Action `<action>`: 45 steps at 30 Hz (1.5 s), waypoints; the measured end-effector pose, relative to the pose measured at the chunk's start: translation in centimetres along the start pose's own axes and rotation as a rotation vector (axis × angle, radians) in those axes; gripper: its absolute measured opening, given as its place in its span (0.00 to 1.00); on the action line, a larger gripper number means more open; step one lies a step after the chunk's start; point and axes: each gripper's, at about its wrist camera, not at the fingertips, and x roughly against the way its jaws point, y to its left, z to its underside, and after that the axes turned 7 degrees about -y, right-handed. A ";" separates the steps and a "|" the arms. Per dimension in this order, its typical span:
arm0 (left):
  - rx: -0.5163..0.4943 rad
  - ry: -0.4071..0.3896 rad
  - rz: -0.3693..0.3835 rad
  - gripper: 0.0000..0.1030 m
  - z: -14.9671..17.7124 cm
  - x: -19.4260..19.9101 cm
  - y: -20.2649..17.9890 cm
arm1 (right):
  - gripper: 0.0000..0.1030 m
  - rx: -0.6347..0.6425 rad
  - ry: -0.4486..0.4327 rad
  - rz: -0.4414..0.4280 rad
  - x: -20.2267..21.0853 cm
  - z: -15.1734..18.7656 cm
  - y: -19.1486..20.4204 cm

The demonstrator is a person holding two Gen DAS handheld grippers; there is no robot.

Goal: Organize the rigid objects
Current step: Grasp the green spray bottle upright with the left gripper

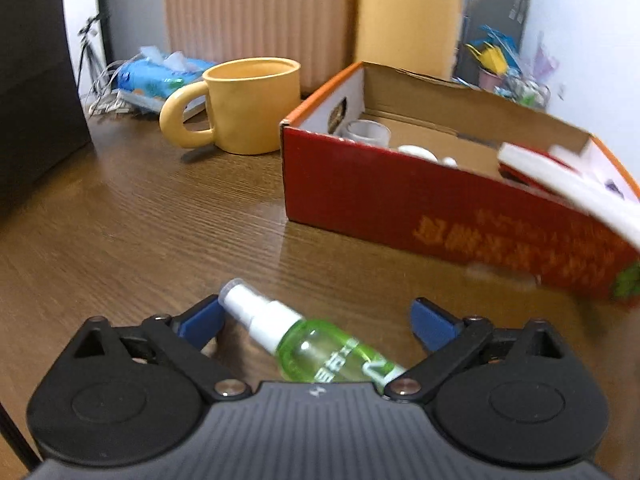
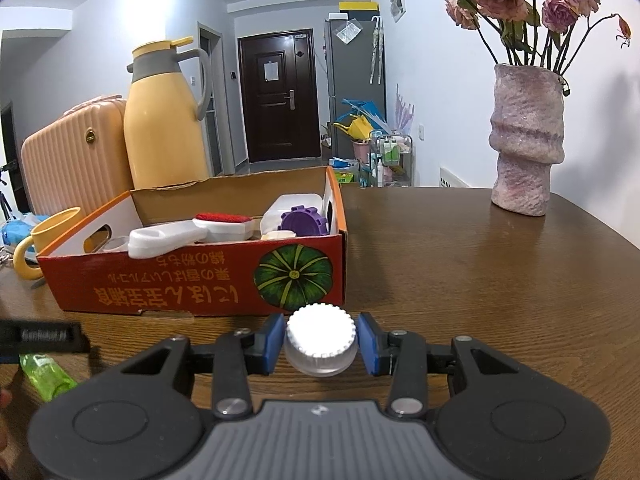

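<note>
**Two hand-held grippers at the box: one closed on a white-capped bottle, one spread over a green spray bottle**

The right hand-held gripper (image 2: 321, 345) has its blue pads pressed against both sides of a small clear bottle with a ribbed white cap (image 2: 320, 340), seen cap-end on, just near of the red cardboard box (image 2: 200, 280) on the brown wooden desk (image 2: 480, 280).

The left hand-held gripper (image 1: 316, 320) stands wide open. A green spray bottle (image 1: 316, 344) lies flat on the desk between its blue pads, white nozzle pointing far-left close by the left pad; whether it touches that pad cannot be told, and the right pad is clear of it. In the right wrist view the same bottle's green body shows at the near left edge.

The open box holds several white plastic pieces, a white block topped in red (image 2: 224, 222), a purple toothed cap (image 2: 304, 221) and a white container (image 2: 296, 204). Left of the box stands a yellow mug (image 1: 248, 108); behind it are a yellow thermos jug (image 2: 166, 120) and a ribbed peach case (image 2: 76, 156). A pink vase with dried roses (image 2: 526, 140) stands at the far right of the desk, well apart from the box.
</note>
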 end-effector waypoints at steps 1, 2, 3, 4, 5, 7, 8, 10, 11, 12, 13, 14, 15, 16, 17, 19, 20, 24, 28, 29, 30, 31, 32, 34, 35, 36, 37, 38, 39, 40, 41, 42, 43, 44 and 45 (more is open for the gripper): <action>-0.020 -0.004 0.001 0.86 0.3 0.3 0.0 | 0.38 0.000 -0.001 0.000 0.0 0.0 0.0; -0.037 -0.010 0.006 0.81 0.5 0.6 0.0 | 0.38 0.000 -0.002 -0.001 0.1 0.0 0.1; -0.047 -0.016 0.021 0.79 0.7 1.0 0.3 | 0.38 0.000 -0.003 -0.001 0.1 0.0 0.1; -0.054 -0.021 0.034 0.74 0.8 1.2 0.5 | 0.38 0.001 -0.003 -0.002 0.1 -0.1 0.1; -0.060 -0.023 0.047 0.68 0.9 1.4 0.6 | 0.38 0.002 -0.003 -0.002 0.1 -0.1 0.2; -0.073 -0.030 0.062 0.53 1.0 1.8 1.1 | 0.38 0.003 -0.004 -0.001 0.2 -0.1 0.2; -0.076 -0.035 0.071 0.45 1.1 1.9 1.3 | 0.38 0.002 -0.005 -0.001 0.2 -0.1 0.2; -0.077 -0.038 0.101 0.30 1.0 2.2 1.8 | 0.38 0.001 -0.007 0.002 0.3 -0.1 0.1; -0.077 -0.039 0.110 0.23 1.0 2.3 1.9 | 0.38 0.001 -0.008 0.003 0.3 -0.1 0.1; -0.078 -0.041 0.122 0.22 1.0 2.3 2.1 | 0.38 0.000 -0.008 0.005 0.3 -0.1 0.1; -0.075 -0.037 0.140 0.21 0.9 2.3 2.2 | 0.38 0.000 -0.007 0.006 0.3 -0.1 0.1; -0.075 -0.035 0.154 0.21 0.8 2.3 2.3 | 0.38 -0.001 -0.007 0.008 0.3 -0.1 0.1; -0.087 -0.036 0.158 0.21 0.8 2.2 2.2 | 0.38 -0.001 -0.008 0.010 0.3 0.0 0.1; -0.099 -0.036 0.159 0.23 0.7 2.2 2.0 | 0.38 -0.001 -0.009 0.011 0.3 0.0 0.1; -0.108 -0.035 0.166 0.28 0.7 2.1 2.0 | 0.38 -0.002 -0.011 0.012 0.4 0.0 0.1; -0.122 -0.039 0.188 0.43 0.6 2.3 1.9 | 0.38 -0.002 -0.013 0.011 0.6 0.0 0.1; -0.127 -0.051 0.201 0.62 0.6 2.6 1.9 | 0.38 -0.002 -0.014 0.011 0.8 0.1 0.1; -0.146 -0.167 0.211 0.84 0.6 5.3 2.7 | 0.38 -0.002 -0.017 0.009 1.2 0.2 0.0; -0.171 -0.165 0.257 0.90 1.4 6.5 4.1 | 0.38 0.001 -0.017 0.007 1.6 0.4 0.1; -0.180 -0.152 0.262 0.93 1.7 6.6 4.3 | 0.38 0.004 -0.017 0.006 1.8 0.4 0.1; -0.190 -0.140 0.264 0.93 2.1 6.7 4.6 | 0.38 0.007 -0.018 0.005 2.0 0.5 0.2; -0.200 -0.130 0.268 0.94 2.4 6.7 4.8 | 0.38 0.010 -0.020 0.003 2.3 0.7 0.4; -0.207 -0.125 0.274 0.94 2.7 6.7 4.9 | 0.38 0.014 -0.022 0.002 2.6 0.8 0.4; -0.223 -0.116 0.280 0.94 3.2 7.0 5.1 | 0.38 0.021 -0.026 -0.001 3.1 1.0 0.7; -0.229 -0.111 0.282 0.94 3.5 7.1 5.2 | 0.38 0.024 -0.027 -0.002 3.4 1.2 0.8; -0.237 -0.103 0.284 0.93 3.7 7.1 5.1 | 0.38 0.027 -0.028 -0.003 3.6 1.3 0.9; -0.241 -0.095 0.285 0.92 3.9 7.0 5.1 | 0.38 0.030 -0.030 -0.005 3.9 1.4 1.1; -0.243 -0.088 0.284 0.87 4.0 7.0 5.1 | 0.38 0.033 -0.031 -0.006 4.0 1.5 1.2; -0.244 -0.081 0.287 0.83 4.2 7.0 5.1 | 0.38 0.035 -0.033 -0.008 4.2 1.6 1.3; -0.243 -0.072 0.291 0.76 4.3 7.0 5.1 | 0.38 0.037 -0.035 -0.009 4.5 1.7 1.4; -0.242 -0.065 0.294 0.68 4.5 7.0 5.1 | 0.38 0.039 -0.038 -0.011 4.8 1.8 1.5; -0.242 -0.055 0.301 0.62 4.6 6.9 5.1 | 0.38 0.040 -0.042 -0.014 5.0 1.9 1.6; -0.243 -0.047 0.304 0.53 4.7 6.9 5.2 | 0.38 0.041 -0.046 -0.017 5.2 1.9 1.7; -0.243 -0.038 0.306 0.42 4.8 6.9 5.1 | 0.38 0.041 -0.050 -0.020 5.4 2.0 1.8; -0.246 -0.044 0.298 0.36 5.0 7.0 5.2 | 0.38 0.042 -0.054 -0.024 5.6 2.0 1.9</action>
